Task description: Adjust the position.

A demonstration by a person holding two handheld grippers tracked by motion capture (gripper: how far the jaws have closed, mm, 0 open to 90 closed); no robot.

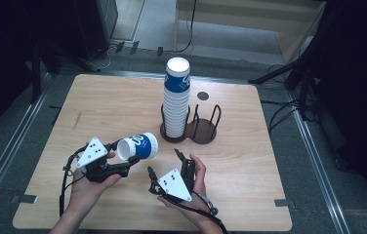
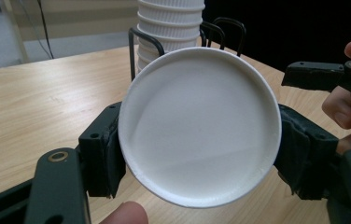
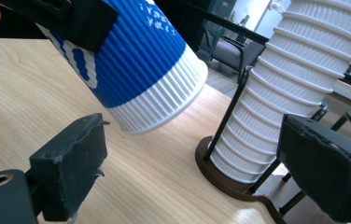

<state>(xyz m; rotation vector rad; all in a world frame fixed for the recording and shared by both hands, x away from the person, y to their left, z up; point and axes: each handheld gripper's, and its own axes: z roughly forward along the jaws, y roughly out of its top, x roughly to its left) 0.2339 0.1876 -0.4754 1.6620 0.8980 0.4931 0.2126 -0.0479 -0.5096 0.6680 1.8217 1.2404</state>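
**Ana:** Nearest the camera are the two hands, so start at the left. What does the left gripper (image 1: 129, 163) have?

**Ben:** Its jaws are clamped on the blue-and-white paper cup (image 1: 140, 146), one pad on each side of the cup near its rim. The left gripper view looks straight into the cup's (image 2: 197, 126) white inside.

**Ana:** How does the cup lie?

**Ben:** On its side, lifted off the table (image 1: 98, 102). Its long axis runs roughly level: mouth toward the left hand, closed base pointing to the right and slightly away from the person, toward the stack of cups (image 1: 176, 97) in the wire holder (image 1: 191, 127).

**Ana:** And the right gripper (image 1: 163, 162)?

**Ben:** Empty. Its jaws stand apart with nothing between the pads. It sits just right of the cup and a bit nearer the person, tips pointing away. From the right gripper view, the cup's (image 3: 136, 70) ribbed base hangs above and left of the gap, close but not touching either pad.

**Ana:** So which hand is nearer the stack?

**Ben:** The right one, I'd judge, though only the left carries anything. The stack (image 3: 295, 88) stands further right, beyond the cup's base.

**Ana:** What does the next move depend on?

**Ben:** Probably that level axis. To go on the stack the cup must be tipped upright. The free base faces the right gripper's open jaws, so a handover looks possible.
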